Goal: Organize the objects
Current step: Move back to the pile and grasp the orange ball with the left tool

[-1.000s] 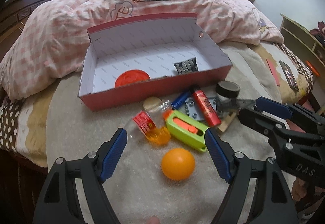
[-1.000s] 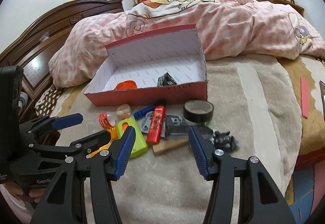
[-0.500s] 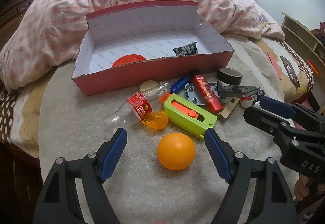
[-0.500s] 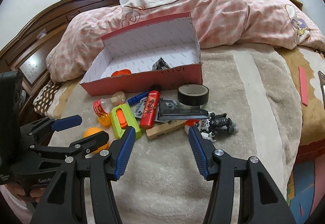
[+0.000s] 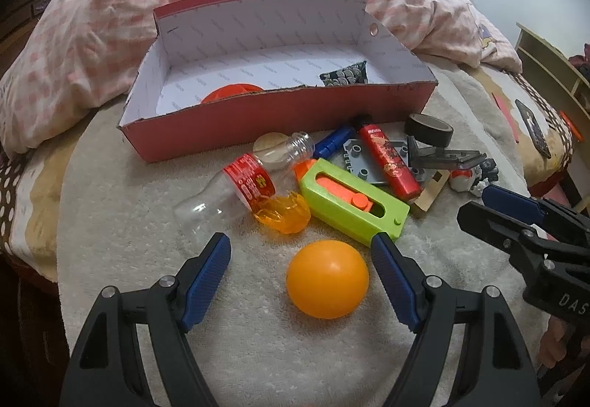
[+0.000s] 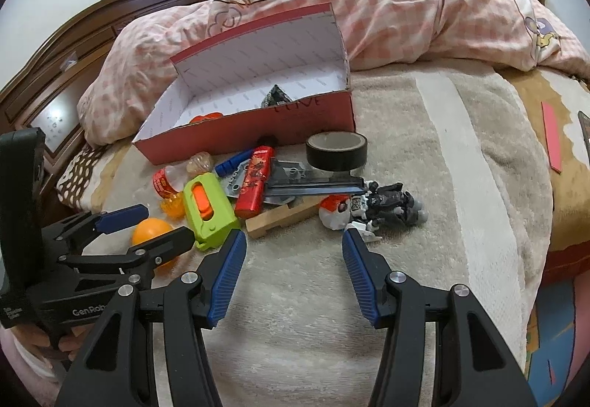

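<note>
On a blanket-covered bed, sorting has barely begun: only an orange disc (image 5: 231,92) and a small dark patterned pouch (image 5: 344,74) lie inside the red box (image 5: 280,119), while the rest is still heaped on the blanket (image 5: 121,230) in front of it. My left gripper (image 5: 300,270) hangs with its jaws wide apart and empty — the orange ball (image 5: 327,278) sits between the blue pads, untouched. My right gripper (image 6: 294,272) is likewise parted, about halfway, holding nothing, its tips just short of the wooden block (image 6: 284,217) and the toy robot figure (image 6: 372,207).

Still to be boxed, as I judge it: the ball, the clear bottle (image 5: 236,191) lying on its side, the amber plastic piece (image 5: 283,212) against it, the green case (image 5: 352,202), the red tube (image 5: 389,163), the blue pen (image 5: 333,143), the grey plate (image 5: 363,163), the tape roll (image 6: 336,150) and the figure.

The pile is tangled — items overlap, so lifting one may drag another. The box's near wall stands between heap and floor, and the pink quilt (image 6: 387,8) crowds its far side.
</note>
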A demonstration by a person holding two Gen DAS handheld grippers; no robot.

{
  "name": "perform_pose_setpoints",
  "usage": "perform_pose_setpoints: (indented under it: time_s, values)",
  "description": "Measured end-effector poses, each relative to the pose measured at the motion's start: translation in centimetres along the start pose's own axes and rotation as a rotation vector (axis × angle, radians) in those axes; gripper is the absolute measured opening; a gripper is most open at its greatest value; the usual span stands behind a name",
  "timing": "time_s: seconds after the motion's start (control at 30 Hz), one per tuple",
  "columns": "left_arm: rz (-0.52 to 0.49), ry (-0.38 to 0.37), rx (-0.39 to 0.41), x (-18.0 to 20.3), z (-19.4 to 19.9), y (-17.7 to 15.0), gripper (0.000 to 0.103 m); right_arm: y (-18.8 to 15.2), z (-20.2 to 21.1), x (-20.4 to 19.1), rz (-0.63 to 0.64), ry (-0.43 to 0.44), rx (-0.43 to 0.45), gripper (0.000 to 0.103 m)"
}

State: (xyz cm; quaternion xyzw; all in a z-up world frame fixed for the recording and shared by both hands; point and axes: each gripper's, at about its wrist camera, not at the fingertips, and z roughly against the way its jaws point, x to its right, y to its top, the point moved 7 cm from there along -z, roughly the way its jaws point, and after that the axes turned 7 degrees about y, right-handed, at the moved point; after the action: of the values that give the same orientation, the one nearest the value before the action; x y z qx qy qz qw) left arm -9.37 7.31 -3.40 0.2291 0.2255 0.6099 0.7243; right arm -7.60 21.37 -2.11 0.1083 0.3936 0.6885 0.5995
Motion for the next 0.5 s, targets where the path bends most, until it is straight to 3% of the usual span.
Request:
perform_pose_setpoints:
  time_s: [0.27,0.5]
  values:
    - [-0.048,-0.016,-0.005,0.9,0.3,-1.3,0.079,-0.1,0.4,0.6,-0.005,-0.016,0.008,0.056]
    - [-0.029,-0.018,-0.003,0.9,-0.3,-1.1,0.078,0.2,0.8,0.8,-0.005,-0.024,0.037,0.056]
